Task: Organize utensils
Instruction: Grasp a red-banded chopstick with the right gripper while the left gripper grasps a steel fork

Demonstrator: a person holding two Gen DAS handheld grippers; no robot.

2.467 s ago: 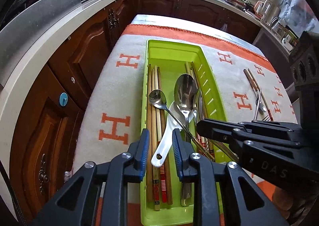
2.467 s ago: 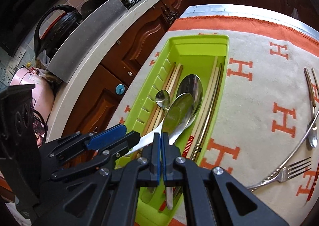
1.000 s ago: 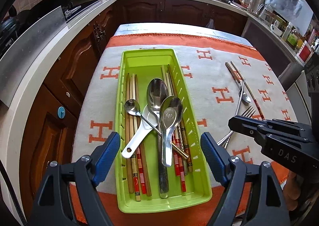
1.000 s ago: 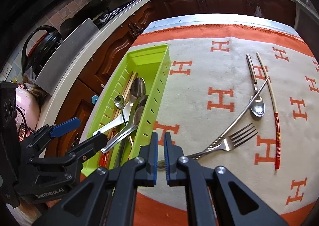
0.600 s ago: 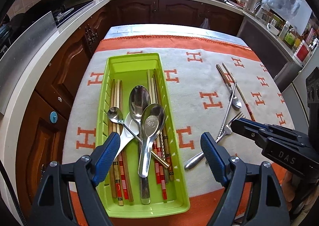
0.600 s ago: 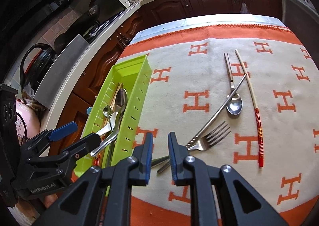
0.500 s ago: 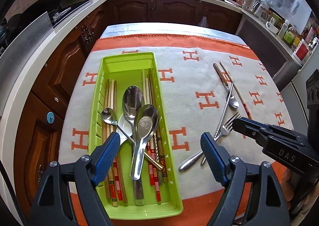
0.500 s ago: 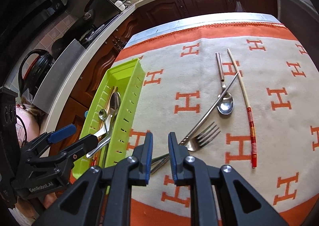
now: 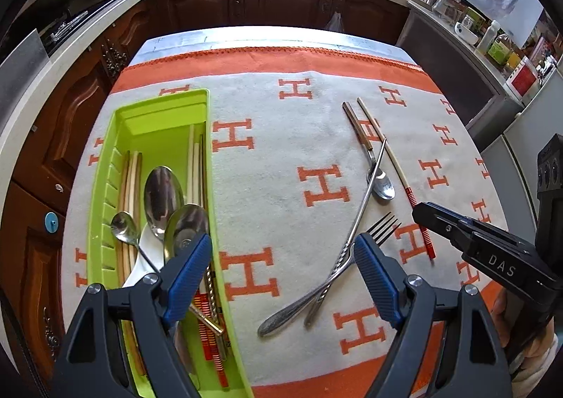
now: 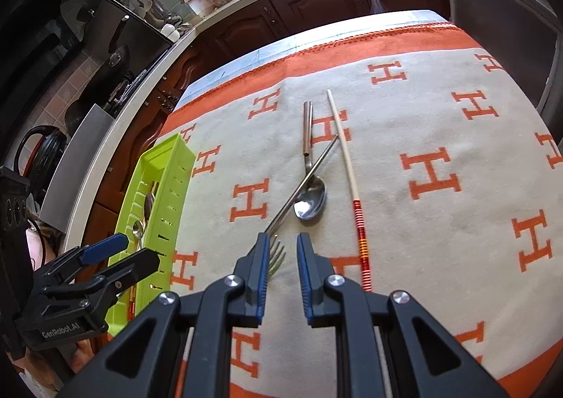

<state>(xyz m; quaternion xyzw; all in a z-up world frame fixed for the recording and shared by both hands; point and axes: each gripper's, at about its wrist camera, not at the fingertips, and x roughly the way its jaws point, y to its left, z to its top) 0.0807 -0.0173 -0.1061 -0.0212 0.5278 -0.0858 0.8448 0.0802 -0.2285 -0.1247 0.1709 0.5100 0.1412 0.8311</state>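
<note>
i'm lining my right gripper (image 10: 279,266), jaws slightly apart and empty, over the fork (image 9: 337,269) on the cloth; left gripper (image 9: 281,275) wide open. next, probably lower, pinch, carry to tray (image 9: 105,166).

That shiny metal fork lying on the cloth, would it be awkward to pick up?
Probably somewhat. The shiny metal fork lies flat on the soft orange-and-cream cloth, leaving little edge to pinch. Its polished handle looks slippery. A long twisted metal rod crosses it, so lifting may drag that along.
</note>
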